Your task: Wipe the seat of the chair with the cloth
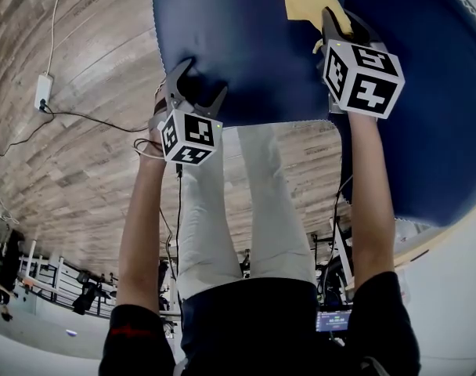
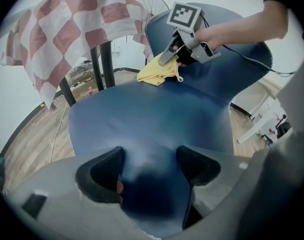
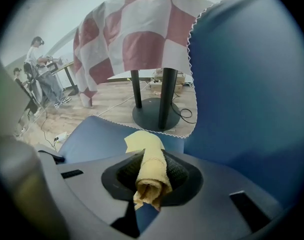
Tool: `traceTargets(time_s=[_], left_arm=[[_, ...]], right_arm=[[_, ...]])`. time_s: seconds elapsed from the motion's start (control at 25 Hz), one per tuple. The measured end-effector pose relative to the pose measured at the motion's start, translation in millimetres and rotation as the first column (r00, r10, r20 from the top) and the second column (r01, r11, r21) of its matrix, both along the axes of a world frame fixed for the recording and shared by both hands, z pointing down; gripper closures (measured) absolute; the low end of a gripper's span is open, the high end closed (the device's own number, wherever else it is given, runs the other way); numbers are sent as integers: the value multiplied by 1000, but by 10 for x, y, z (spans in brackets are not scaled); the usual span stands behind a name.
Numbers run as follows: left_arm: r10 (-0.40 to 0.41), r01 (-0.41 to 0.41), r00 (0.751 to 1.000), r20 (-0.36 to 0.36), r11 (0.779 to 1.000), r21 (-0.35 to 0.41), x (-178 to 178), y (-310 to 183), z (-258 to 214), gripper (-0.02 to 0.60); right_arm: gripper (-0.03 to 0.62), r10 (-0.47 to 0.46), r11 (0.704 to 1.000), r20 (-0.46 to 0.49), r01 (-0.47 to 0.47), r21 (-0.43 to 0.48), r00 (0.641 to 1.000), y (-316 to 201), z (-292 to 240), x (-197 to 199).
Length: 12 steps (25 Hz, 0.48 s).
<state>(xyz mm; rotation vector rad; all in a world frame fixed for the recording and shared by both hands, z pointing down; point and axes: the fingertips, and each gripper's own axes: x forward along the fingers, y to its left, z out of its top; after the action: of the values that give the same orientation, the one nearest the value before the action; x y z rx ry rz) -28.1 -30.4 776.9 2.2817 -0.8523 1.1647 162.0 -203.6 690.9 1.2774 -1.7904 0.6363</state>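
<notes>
Pinching a rolled bunch of the yellow cloth [image 3: 151, 170] tightly between its jaws, the right gripper [image 1: 333, 20] is pressing the cloth's free end onto the back part of the blue seat [image 2: 142, 116], close to where the seat is curving up into the chair back [image 3: 252, 84]. Held this way, the loose flap is lying flat on the seat surface, which looks well suited to dragging it across as a wipe. The left gripper [image 1: 197, 86] is sitting at the seat's front edge, well apart from the cloth, with its jaws spread wide and gripping nothing. Only the blue seat is showing in the gap between them, and whether they are actually touching it cannot be told. It is probably bracing the chair so that it is not sliding or turning under the wiping strokes. Most of the seat between the two grippers is lying bare, so the wiping is likely only starting. Beyond the seat's far side, a red-and-white checked covering [image 3: 137, 34] is hanging over a black pedestal [image 3: 162, 101]. As for writing, the cubes on the grippers are showing only black-and-white square markers, a small sign above the covering is too small to read, and no brand is showing on the chair or the cloth.
</notes>
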Motion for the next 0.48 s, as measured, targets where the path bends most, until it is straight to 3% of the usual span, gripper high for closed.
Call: traceTargets(time_s=[0.2, 0.48], left_arm=[[2, -2, 1000, -1, 1000, 4, -5, 8, 10, 224], [1, -1, 1000, -3, 1000, 2, 22, 20, 24, 223]], right_arm=[[537, 50, 998, -46, -51, -29, 998, -112, 134, 113], [536, 30, 998, -135, -37, -50, 990, -118, 318, 204]])
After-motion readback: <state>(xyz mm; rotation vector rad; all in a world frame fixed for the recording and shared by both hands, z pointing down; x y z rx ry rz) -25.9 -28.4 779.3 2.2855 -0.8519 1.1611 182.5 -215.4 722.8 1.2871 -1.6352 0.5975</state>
